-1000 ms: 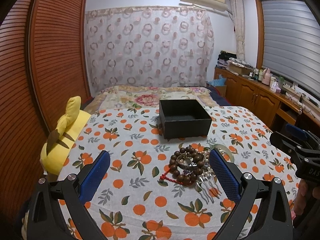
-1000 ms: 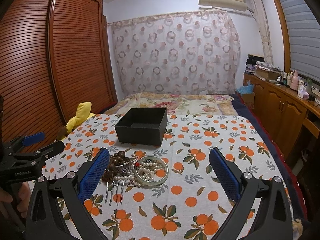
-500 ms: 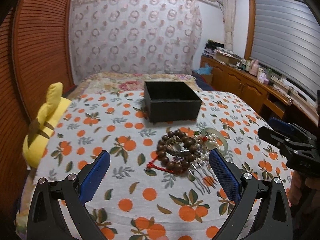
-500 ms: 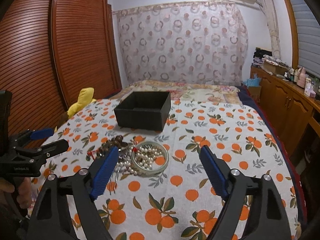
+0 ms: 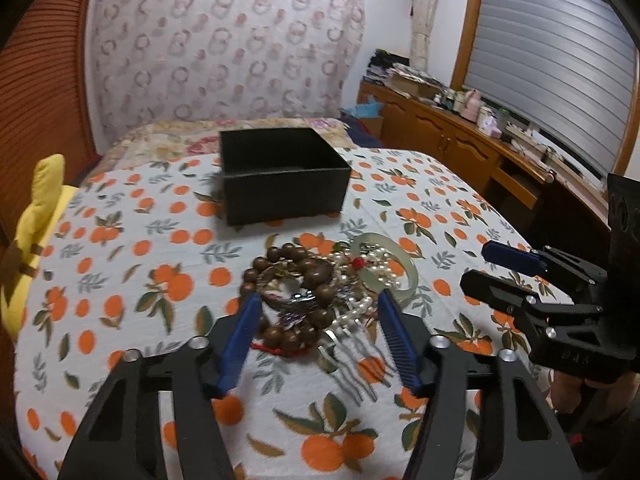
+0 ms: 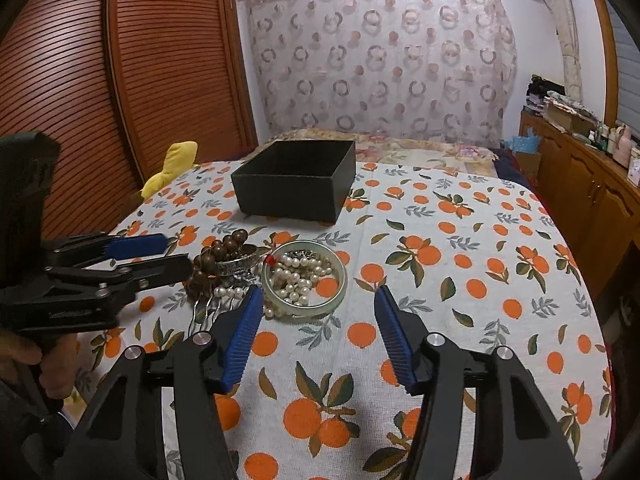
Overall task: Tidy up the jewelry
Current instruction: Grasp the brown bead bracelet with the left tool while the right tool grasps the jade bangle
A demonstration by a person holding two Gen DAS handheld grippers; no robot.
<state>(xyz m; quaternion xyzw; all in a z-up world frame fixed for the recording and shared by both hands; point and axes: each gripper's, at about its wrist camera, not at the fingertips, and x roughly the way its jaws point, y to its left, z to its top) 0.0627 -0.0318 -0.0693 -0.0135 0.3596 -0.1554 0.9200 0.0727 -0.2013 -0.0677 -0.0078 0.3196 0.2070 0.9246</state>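
Your left gripper (image 5: 318, 316) has dropped in close over the last second: its blue fingers, wide apart a moment ago, are now partly closed and straddle the near edge of the jewelry pile, holding nothing yet. At its 12 o'clock sit the wooden bead bracelet (image 5: 288, 280) and a silver bangle (image 5: 280, 292); the silver hair comb (image 5: 352, 354) lies between the fingers at about 1 o'clock. Your right gripper (image 6: 318, 312) has narrowed as well and moved forward, still empty, with its left finger just beside the jade bangle (image 6: 305, 276) and the pearl strand (image 6: 296, 276) heaped inside it, at its 11 o'clock. That reads as both tools lining up a first pick, so nothing is sorted yet. Farther out at 12 o'clock, the black box (image 5: 282, 174) stands open and looks empty on the orange-print cloth (image 5: 120, 240), well apart from the pile. The pieces overlap, so expect tangling as you lift.
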